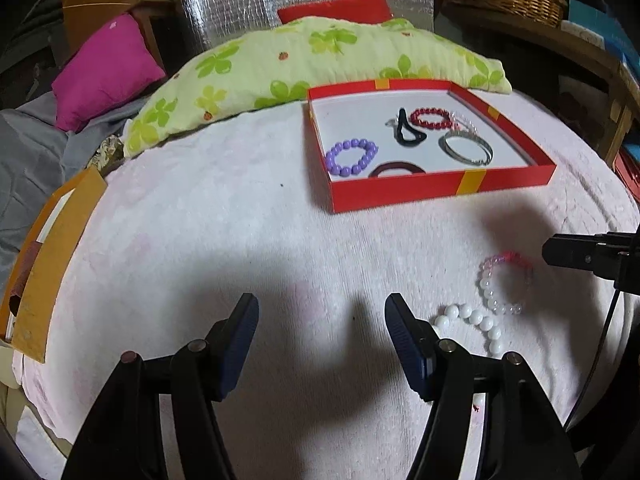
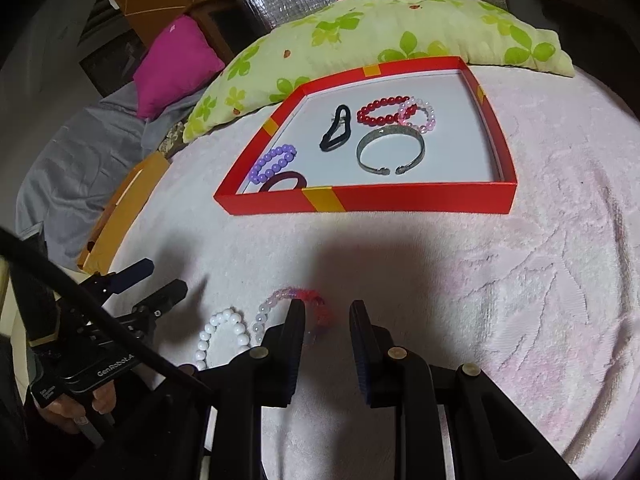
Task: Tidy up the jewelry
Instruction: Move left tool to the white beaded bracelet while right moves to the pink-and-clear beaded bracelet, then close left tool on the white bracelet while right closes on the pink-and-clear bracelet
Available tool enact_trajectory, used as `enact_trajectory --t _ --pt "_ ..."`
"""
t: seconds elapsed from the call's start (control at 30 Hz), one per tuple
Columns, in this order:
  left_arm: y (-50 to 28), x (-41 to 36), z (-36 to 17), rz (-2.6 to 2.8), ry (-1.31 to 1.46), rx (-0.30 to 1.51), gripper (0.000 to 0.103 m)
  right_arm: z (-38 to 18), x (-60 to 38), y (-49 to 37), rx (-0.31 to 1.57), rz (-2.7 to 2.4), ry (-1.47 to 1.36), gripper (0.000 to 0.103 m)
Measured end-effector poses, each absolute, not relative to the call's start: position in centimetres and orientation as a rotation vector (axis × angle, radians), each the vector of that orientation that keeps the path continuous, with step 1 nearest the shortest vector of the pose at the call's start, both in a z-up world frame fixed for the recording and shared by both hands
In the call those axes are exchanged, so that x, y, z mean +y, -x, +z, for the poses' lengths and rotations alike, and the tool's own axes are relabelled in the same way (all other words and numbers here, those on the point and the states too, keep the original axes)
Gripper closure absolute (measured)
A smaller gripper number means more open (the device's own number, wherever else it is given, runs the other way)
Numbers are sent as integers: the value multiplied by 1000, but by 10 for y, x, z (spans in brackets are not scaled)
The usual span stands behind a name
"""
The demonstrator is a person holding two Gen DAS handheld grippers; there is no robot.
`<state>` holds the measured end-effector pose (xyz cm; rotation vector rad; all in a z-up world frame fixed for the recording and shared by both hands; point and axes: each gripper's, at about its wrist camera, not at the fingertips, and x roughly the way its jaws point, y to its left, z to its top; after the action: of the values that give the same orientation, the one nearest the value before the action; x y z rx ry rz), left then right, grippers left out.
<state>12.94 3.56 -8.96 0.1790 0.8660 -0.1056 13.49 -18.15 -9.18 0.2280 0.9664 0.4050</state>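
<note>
Bracelets lie loose on the bed: white bead bracelet at left, pink-and-clear bead bracelet beside it. Both seem light, floppy, slippery; pinch across the strand. Left hand-held gripper stands wide, empty; right hand-held gripper stands narrower, empty.

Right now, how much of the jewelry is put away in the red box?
Most of it. The red box already holds the purple bracelet, dark hair tie, black band, red bracelet, pink bracelet and silver bangle. Nothing is in hand: both claws are open, the right claw near the pink-and-clear bracelet. That and the white bracelet remain on the blanket.
</note>
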Motion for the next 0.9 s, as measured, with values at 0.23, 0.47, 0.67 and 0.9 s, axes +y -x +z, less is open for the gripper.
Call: enact_trajectory --t 0.23,0.47,0.67,0.9 --pt "-130 32 -93 -132 -188 892 36 -100 -170 -136 992 424 -196 78" --pt "-128 27 -96 -172 -192 903 36 -107 -153 -134 968 398 -91 69" --pt "-126 24 -96 -219 -164 913 36 -108 -145 -130 890 274 89 85" --pt "-123 15 -100 -291 -163 929 36 -104 -195 -147 900 115 -63 85"
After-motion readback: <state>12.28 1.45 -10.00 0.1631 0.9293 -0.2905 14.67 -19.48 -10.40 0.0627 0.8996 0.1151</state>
